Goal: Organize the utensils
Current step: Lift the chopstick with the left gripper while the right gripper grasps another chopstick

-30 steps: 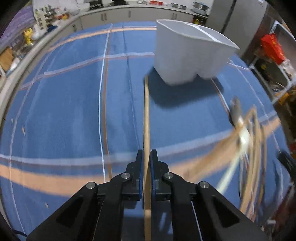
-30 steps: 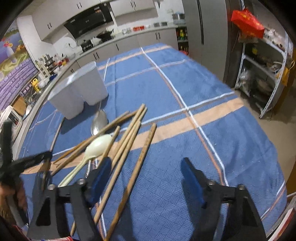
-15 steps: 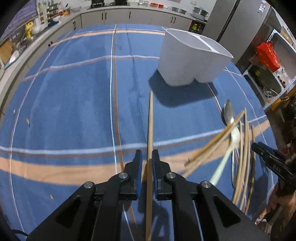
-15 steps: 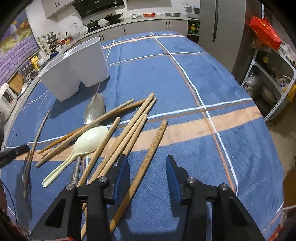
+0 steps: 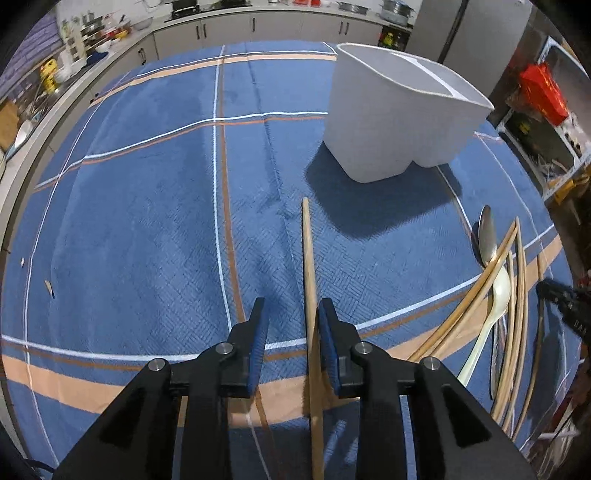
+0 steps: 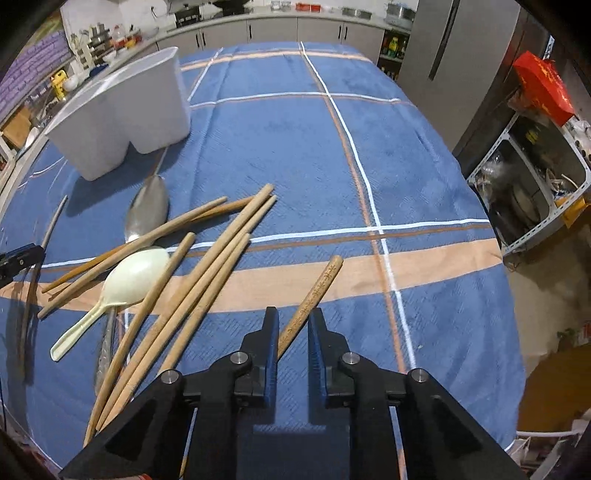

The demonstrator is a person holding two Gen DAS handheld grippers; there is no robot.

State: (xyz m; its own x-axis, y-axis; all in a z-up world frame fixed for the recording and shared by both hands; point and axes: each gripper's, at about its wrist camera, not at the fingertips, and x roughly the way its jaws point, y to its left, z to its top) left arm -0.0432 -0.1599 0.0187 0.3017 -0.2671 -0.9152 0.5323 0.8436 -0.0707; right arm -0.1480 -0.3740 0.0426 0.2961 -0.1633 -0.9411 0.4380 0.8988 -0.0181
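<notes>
A blue tablecloth (image 6: pixel 369 155) with white and orange stripes covers the table; grey cabinets (image 6: pixel 295 31) under a cluttered counter line the far wall; a tall grey refrigerator (image 6: pixel 447 62) stands at the right; beside it, a metal shelf rack (image 6: pixel 535 206) carries a red bag (image 6: pixel 543 86); purple brick-pattern wall (image 6: pixel 22 85) at the left.

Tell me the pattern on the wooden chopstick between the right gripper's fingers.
Small carved floral marks run along the light brown wooden chopstick, clearest in the right wrist view.
</notes>
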